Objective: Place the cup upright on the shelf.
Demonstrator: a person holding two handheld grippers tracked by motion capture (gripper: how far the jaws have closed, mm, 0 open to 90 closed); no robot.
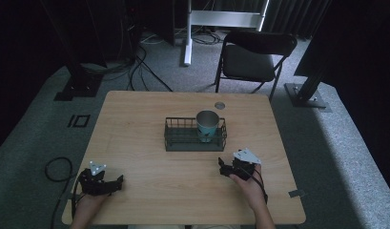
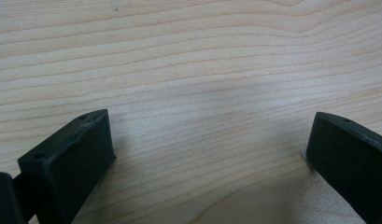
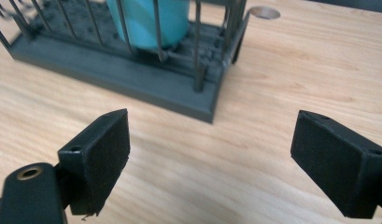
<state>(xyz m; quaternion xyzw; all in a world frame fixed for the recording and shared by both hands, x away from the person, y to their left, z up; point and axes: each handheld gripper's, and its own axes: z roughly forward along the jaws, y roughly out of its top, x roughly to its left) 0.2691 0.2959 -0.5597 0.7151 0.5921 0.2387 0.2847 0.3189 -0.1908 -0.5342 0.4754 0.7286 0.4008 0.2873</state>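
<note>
Right gripper (image 3: 212, 158), jaws spread wide and empty, held low over the table (image 3: 296, 70) just short of the near right corner of the wire rack (image 3: 132, 77); left gripper (image 2: 207, 154), equally wide and empty, rests apart at the table's near left over bare wood. The teal cup (image 1: 207, 125) stands upright in the rack's right end, mouth up, long axis vertical. The step in hand appears to be a reach for the cup: approach is best made from above the rack's bars, jaws straddling the rim, avoiding the wires.
</note>
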